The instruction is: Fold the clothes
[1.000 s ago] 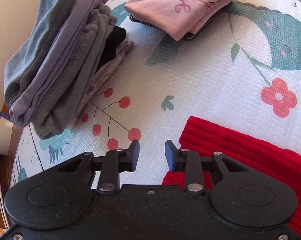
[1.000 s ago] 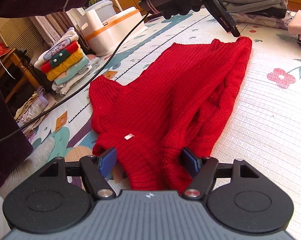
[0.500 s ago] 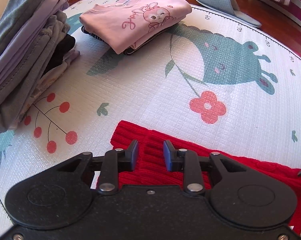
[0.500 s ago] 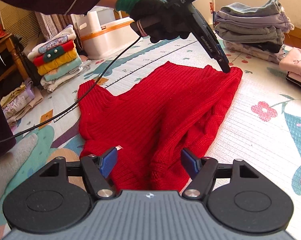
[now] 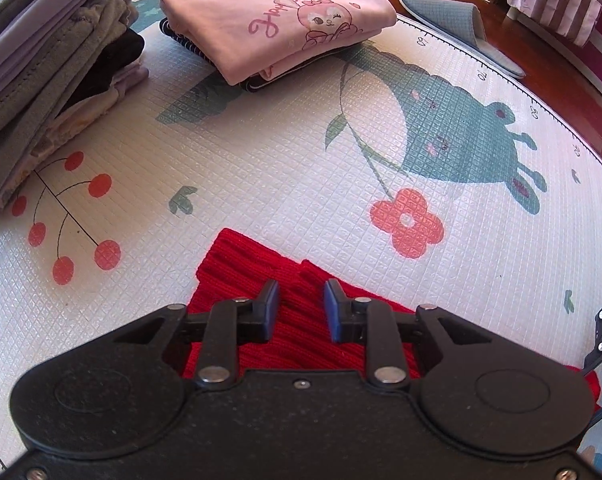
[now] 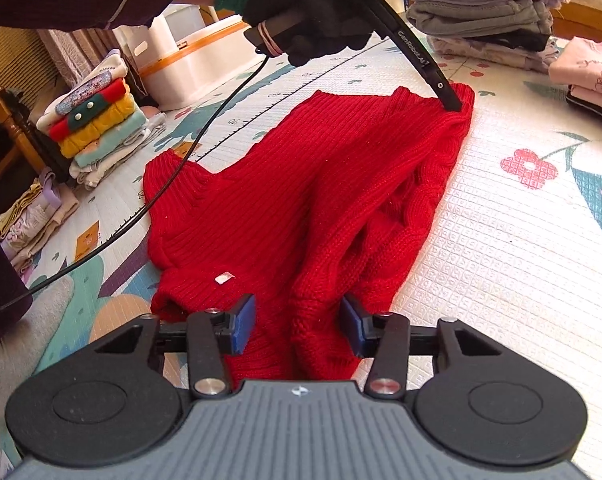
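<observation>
A red knit sweater (image 6: 301,200) lies spread on the patterned play mat (image 6: 501,240), partly folded lengthwise. My left gripper (image 5: 300,310) is open, its jaws a small gap apart, over the sweater's far corner (image 5: 245,272). In the right wrist view it (image 6: 449,102) touches down on that far corner. My right gripper (image 6: 297,326) is open, its jaws wide on either side of the bunched near edge of the sweater, not closed on it.
A tall stack of grey and lilac folded clothes (image 5: 41,60) and a folded pink shirt pile (image 5: 277,24) lie at the mat's far side. A slipper (image 5: 457,28) lies off the mat. Colourful folded stack (image 6: 93,120), white box (image 6: 189,60) and a cable (image 6: 181,160) are at left.
My left gripper has moved from beside the sweater's far corner to over it, and its jaws have widened a little. My right gripper has closed in on the near edge, jaws narrower than before.
</observation>
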Available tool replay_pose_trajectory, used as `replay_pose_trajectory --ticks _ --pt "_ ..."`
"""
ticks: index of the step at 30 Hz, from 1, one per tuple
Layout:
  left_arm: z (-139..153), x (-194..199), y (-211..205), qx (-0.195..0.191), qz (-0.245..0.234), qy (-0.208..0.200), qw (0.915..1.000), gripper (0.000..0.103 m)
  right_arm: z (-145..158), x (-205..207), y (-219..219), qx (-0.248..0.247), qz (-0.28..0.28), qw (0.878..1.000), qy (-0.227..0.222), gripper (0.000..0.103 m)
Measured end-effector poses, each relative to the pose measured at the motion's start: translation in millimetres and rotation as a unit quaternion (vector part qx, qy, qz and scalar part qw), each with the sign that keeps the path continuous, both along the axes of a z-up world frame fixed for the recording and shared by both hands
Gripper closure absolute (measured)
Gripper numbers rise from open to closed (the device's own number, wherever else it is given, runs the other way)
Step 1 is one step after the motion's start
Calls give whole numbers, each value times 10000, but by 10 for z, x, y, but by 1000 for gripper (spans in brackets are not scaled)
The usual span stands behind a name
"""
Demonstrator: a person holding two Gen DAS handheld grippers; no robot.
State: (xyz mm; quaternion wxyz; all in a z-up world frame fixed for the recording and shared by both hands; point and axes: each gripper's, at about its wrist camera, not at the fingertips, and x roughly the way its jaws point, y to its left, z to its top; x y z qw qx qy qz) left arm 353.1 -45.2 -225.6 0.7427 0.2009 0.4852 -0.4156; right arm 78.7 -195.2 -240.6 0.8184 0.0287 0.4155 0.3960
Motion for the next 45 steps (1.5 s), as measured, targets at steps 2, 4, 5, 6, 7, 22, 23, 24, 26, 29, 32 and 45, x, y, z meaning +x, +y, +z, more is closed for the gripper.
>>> replay_pose_trajectory --ticks 2,4,5,6,7,22,23,24,26,29,32,45 --pt "-9 13 9 -30 55 77 10000 80 -23 41 -55 159 -140 9996 187 65" --pt "-10 -26 -16 46 -73 -19 10000 80 -56 96 -114 310 -330 9982 401 71" --pt "-1 -60 -41 80 -172 -86 9998 89 -63 104 -120 307 -352 9980 420 74" --pt "13 -97 -66 123 -262 -183 9994 97 -68 108 -124 321 -359 9979 435 74" --pt "33 -131 -88 180 -318 -303 9989 97 -73 111 -127 328 -367 9978 449 74" --pt "-7 -107 56 -46 639 -684 9956 99 -338 270 -421 1427 -1209 9670 1727 82" --pt "-31 -108 44 9 632 -707 9955 99 -352 272 -433 1490 -1264 9639 1808 82" --pt "-50 -108 41 14 670 -710 9952 99 -362 280 -441 1553 -1319 9606 1888 82" --pt "-70 -118 32 -9 730 -735 9946 99 -402 291 -481 1703 -1456 9519 2089 86" --pt "-58 -129 18 16 710 -788 9944 98 -430 302 -507 1813 -1561 9447 2245 87" --pt "-30 -131 27 8 695 -798 9944 96 -390 298 -466 1704 -1522 9487 2184 87" --pt "415 -353 242 -296 -104 -784 9964 90 481 -75 -36 59 -167 9881 -1528 69"
